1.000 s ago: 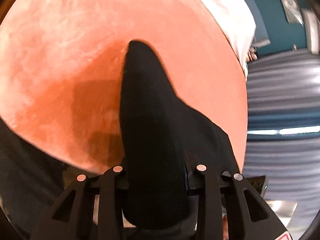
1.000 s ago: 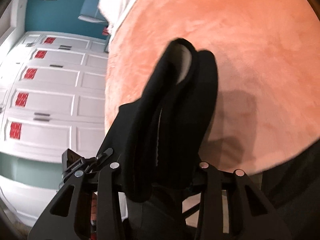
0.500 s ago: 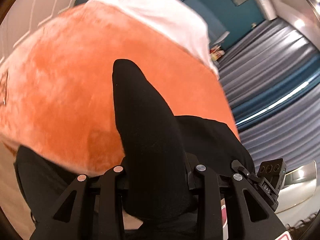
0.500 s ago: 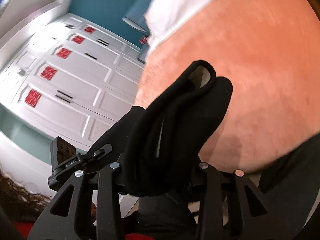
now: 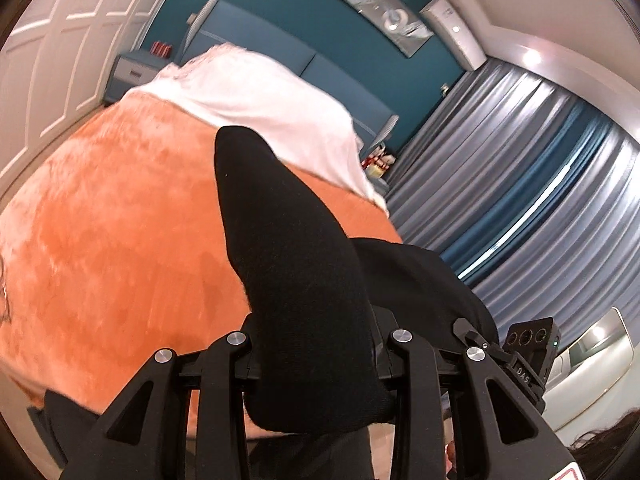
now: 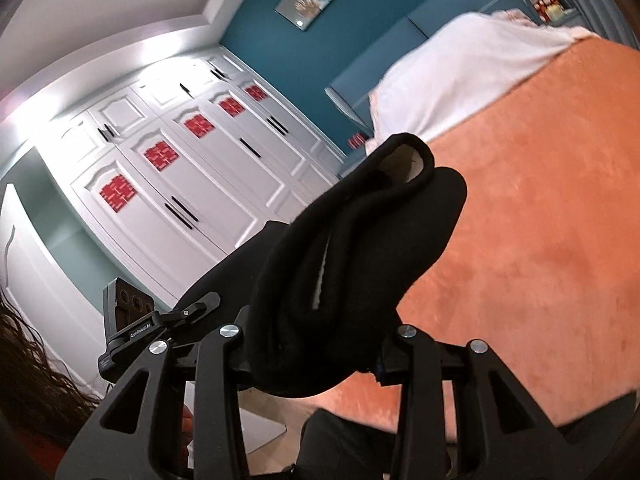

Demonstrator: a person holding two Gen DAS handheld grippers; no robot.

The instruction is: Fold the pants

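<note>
L gripper (image 5: 316, 360) & R gripper (image 6: 316, 356) each clamp bunched black fabric pants (image 5: 296, 280), garment slung between them, hanging below over orange plush bedspread (image 5: 120, 232)

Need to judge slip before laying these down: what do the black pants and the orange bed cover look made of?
Black pants: soft matte knit, maybe fleece or jersey; fuzzy edge fibres, thick rounded folds, pale lining showing. Orange bed cover: plush, velvety pile, likely synthetic; patchy light-and-dark sheen.

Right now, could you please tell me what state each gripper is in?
Left gripper: closed on the black pants.
Right gripper: closed on the black pants too.
</note>
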